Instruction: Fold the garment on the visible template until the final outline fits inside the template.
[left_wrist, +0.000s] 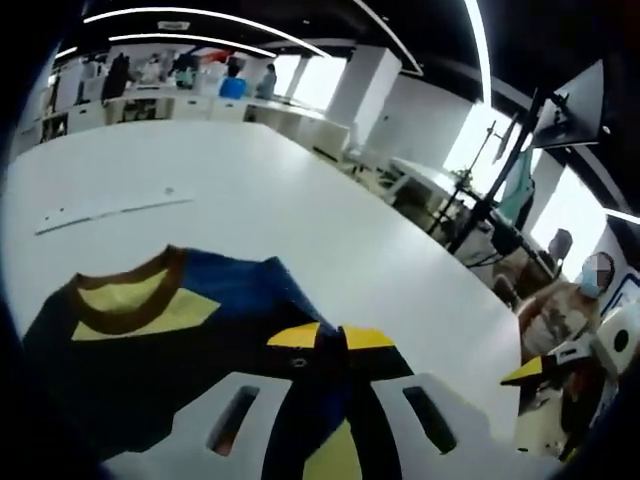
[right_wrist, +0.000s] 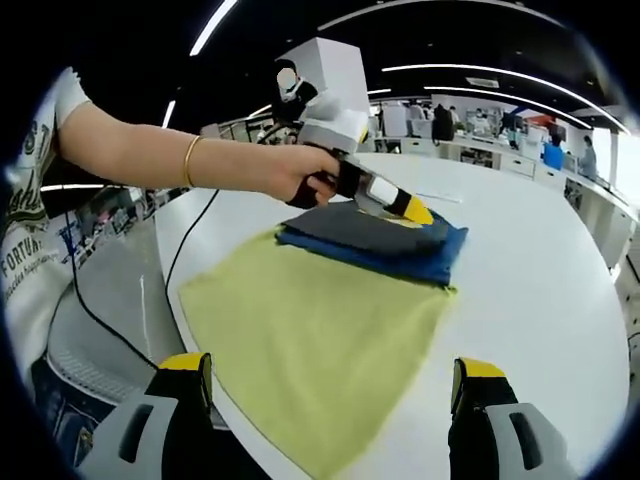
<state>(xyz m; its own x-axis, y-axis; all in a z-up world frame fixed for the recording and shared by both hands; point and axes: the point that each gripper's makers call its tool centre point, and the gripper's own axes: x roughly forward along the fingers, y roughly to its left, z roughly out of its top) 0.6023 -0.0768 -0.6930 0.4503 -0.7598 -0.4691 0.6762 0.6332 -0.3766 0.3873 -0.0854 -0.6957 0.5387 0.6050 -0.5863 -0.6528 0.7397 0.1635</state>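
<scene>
A navy garment (left_wrist: 200, 320) with a brown collar and yellow lining lies folded on the white table (left_wrist: 300, 200). My left gripper (left_wrist: 332, 338) is shut on a dark fold of it, the yellow tips pinching the cloth. In the right gripper view the folded garment (right_wrist: 385, 245) rests on the far end of a yellow-green template sheet (right_wrist: 300, 330). A person's hand holds the left gripper (right_wrist: 408, 208) low on the garment's top. My right gripper (right_wrist: 332, 365) hangs open over the sheet's near part, jaws wide apart and holding nothing. Its yellow tip (left_wrist: 525, 372) shows at the right of the left gripper view.
A thin pale strip (left_wrist: 110, 208) lies on the table beyond the garment. A black cable (right_wrist: 190, 250) runs off the table's rounded left edge. A monitor on a stand (left_wrist: 575, 100) and other desks stand past the table.
</scene>
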